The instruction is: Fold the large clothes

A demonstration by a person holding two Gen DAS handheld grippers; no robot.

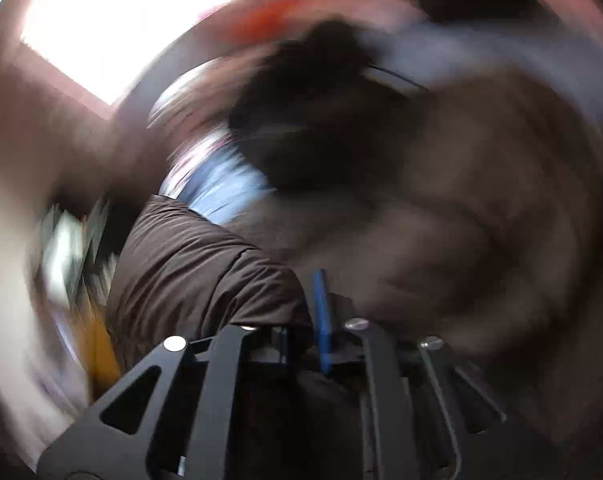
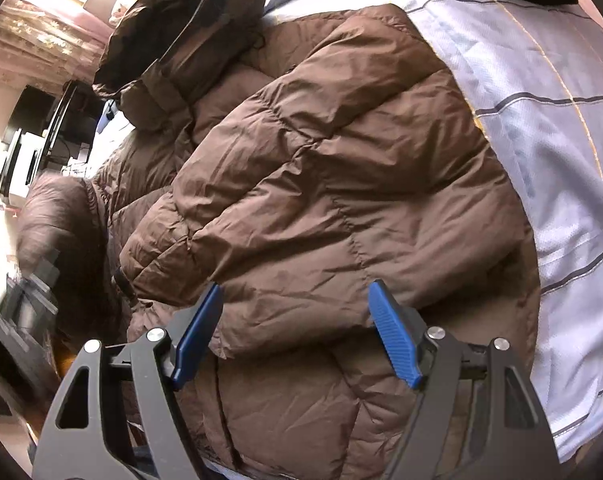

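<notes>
Brown puffer jacket (image 2: 321, 168) lies partly folded on the bed (image 2: 541, 120); its hood at eleven o'clock remains loose. Left gripper (image 1: 319, 320) jaws seem clamped on jacket fabric through blur; right gripper (image 2: 297, 332) jaws gape empty.

The left hand-held gripper (image 1: 315, 320) has its jaws closed tight, pinching a fold of brown jacket (image 1: 205, 264) fabric. The right hand-held gripper (image 2: 297, 332) points steeply down, its blue pads (image 2: 393, 336) spread wide, gripping nothing.

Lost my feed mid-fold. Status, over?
Left gripper shut on jacket fabric, view blurred. Right gripper open above jacket, holding nothing. Jacket on bedsheet. Nothing in the way.
</notes>
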